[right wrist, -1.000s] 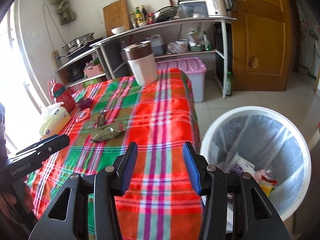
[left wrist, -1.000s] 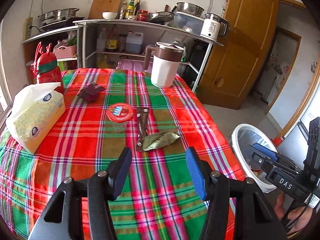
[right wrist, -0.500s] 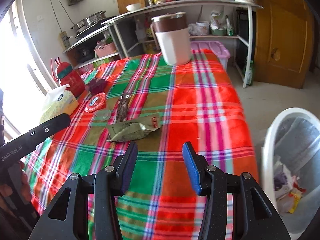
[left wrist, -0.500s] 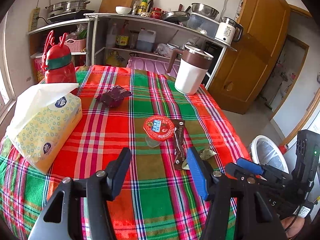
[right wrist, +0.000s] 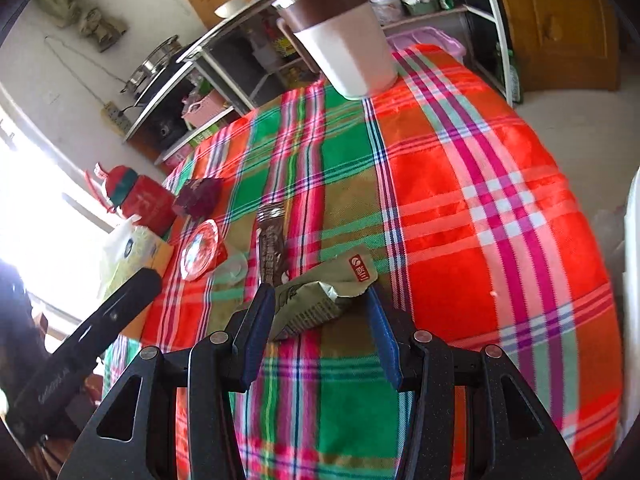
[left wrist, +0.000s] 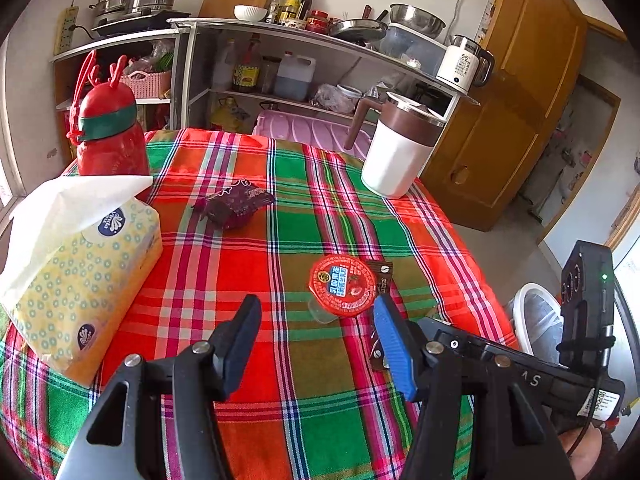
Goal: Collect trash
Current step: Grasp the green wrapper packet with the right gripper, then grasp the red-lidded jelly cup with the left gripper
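Jaws apart on both tools, the right gripper (right wrist: 318, 316) straddles the green wrapper (right wrist: 320, 294) near the table's front edge, seemingly not yet touching, so closing too shallow could pinch only foil and let it slip.

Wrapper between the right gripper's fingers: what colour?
Olive green wrapper with a red logo; clearest in the right wrist view.
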Available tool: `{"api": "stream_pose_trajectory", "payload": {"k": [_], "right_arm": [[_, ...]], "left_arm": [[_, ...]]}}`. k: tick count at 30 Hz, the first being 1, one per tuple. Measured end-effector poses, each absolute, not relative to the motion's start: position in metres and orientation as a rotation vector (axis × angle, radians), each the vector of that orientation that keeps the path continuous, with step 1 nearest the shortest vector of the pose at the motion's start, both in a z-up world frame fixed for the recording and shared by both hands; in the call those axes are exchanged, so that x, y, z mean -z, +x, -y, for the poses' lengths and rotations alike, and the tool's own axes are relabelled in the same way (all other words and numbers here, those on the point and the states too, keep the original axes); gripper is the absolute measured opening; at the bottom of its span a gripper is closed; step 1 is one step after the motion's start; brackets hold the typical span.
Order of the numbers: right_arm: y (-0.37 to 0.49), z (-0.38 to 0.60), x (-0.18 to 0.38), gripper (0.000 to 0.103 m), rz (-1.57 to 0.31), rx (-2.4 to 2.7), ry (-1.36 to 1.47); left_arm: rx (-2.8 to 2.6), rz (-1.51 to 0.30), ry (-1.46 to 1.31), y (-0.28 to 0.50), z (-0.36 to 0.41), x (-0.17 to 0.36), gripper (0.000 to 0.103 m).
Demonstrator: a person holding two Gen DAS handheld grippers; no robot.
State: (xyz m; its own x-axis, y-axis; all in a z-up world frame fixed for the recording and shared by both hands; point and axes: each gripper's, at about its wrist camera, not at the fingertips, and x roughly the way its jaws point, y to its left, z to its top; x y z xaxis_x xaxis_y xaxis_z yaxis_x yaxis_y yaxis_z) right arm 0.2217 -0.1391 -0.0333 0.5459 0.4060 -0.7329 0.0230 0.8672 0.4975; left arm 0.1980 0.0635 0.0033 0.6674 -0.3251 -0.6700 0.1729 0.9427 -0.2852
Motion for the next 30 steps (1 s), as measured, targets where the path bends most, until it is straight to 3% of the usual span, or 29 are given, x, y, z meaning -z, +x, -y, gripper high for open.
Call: {"api": "stream_pose_trajectory", "payload": {"k": [8,11,13,20,23,30], "right_arm": [[0.231,0.129,0.031,0.048,-0.97,-0.226,0.47],[0.23,0.128,0.032,0.04,-0.963,-0.21,0.46],[0.229,0.129,0.034,0.026,-0.962,-0.187,0.44],[0.227,0.129,0.033,0.018,-0.945,-0.223,0.391],[0.226,0.132,0.027,0.004,-0.931,-0.22,0.36],[0.222,0.151,0.025,0.0,-0.907,-0.218,0.405]], "left_arm": [[0.266,-0.806,-0.227,0.204,-0.067,0.003,0.061],[0.26,-0.808,-0.237,0.207,-0.07,0.004,0.061],[0.251,-0.81,-0.236,0.208,-0.07,0.005,0.061],[0.276,-0.824,-0.263,0.212,-0.065,0.009,0.062],[0.288,-0.821,-0.231,0.213,-0.057,0.008,0.063],[0.309,-0.831,-0.185,0.222,-0.04,0.008,0.065]]}}
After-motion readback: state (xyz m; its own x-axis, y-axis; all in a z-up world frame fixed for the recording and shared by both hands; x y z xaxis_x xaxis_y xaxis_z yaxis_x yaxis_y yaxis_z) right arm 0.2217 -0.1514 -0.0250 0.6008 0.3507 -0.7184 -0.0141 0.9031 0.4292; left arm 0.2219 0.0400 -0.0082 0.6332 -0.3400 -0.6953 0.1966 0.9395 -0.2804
